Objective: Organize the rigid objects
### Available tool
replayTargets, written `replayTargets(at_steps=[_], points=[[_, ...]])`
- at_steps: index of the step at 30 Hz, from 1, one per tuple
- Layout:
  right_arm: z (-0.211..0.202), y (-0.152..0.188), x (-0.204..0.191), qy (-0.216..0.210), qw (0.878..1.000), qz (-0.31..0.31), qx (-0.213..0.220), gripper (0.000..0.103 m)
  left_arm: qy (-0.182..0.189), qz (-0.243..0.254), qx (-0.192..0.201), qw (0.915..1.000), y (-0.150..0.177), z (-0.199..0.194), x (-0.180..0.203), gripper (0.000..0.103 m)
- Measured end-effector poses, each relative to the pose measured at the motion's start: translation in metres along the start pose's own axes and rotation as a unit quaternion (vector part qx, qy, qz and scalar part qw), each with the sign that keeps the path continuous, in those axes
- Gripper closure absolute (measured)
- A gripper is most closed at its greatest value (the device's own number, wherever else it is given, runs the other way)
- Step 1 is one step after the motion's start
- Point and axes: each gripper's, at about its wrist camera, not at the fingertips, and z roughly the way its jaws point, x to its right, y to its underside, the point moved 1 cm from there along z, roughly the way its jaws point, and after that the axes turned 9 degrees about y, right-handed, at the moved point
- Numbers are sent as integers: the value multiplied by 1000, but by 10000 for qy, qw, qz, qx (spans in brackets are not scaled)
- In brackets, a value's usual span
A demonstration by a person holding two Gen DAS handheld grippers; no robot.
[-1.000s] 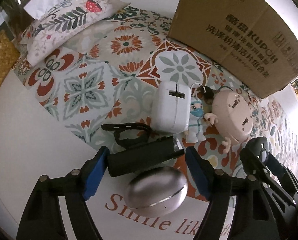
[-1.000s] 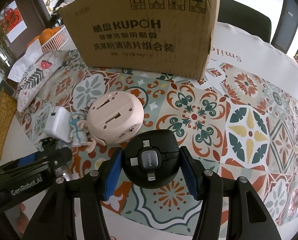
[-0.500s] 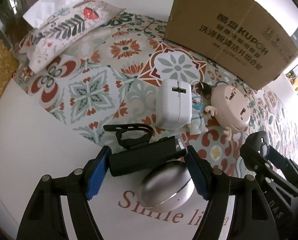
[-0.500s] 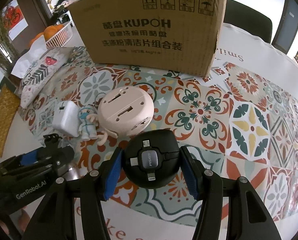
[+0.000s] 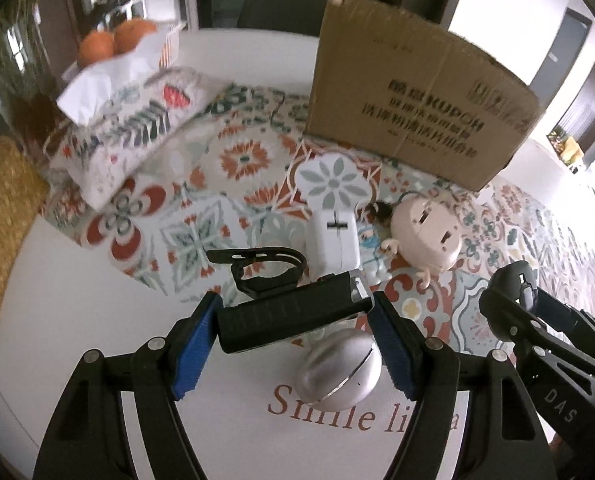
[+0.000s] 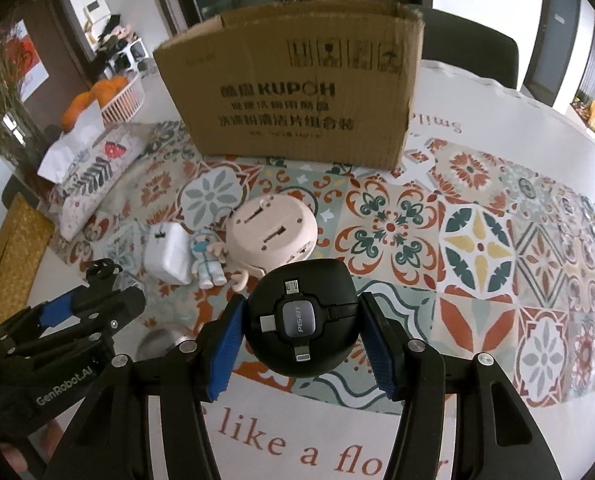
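Observation:
My left gripper (image 5: pixel 295 330) is shut on a black bar-shaped light with a strap mount (image 5: pixel 287 314), held crosswise above the table. Under it lies a silver egg-shaped case (image 5: pixel 339 366). My right gripper (image 6: pixel 303 334) is shut on a round black PISEN cable hub (image 6: pixel 302 322), also lifted. On the patterned cloth lie a white charger block (image 5: pixel 333 242), a small masked figurine (image 6: pixel 207 258) and a round pink device (image 6: pixel 273 232). A brown cardboard box (image 6: pixel 297 92) stands open-topped behind them. The right gripper shows at the lower right of the left wrist view (image 5: pixel 537 328).
A floral pillow (image 5: pixel 129 136) with a white tissue lies at the back left, beside a basket of oranges (image 6: pixel 109 92). A yellow woven mat (image 5: pixel 1 216) is at the left edge. The white tablecloth (image 6: pixel 417 440) with brown lettering covers the near side.
Both grippers have risen with their objects, so the table looks farther away and more of the room shows. The silver case stayed on the table.

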Motion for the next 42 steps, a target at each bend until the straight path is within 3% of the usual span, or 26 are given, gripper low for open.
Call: replayTargets(at_steps=[14,26,42], points=[[-63,-17,-1,207,9972,309,653,46,259,684,770,9943,-32,-58,13,29],[-109,-38,0,302,9907,453,1250,46,433,1152,1367,9829,-61,-101,30,29],[-142,-80,6,490,9803,603,1813,46,639,1599,1864,9673,-111,-126,53,29]])
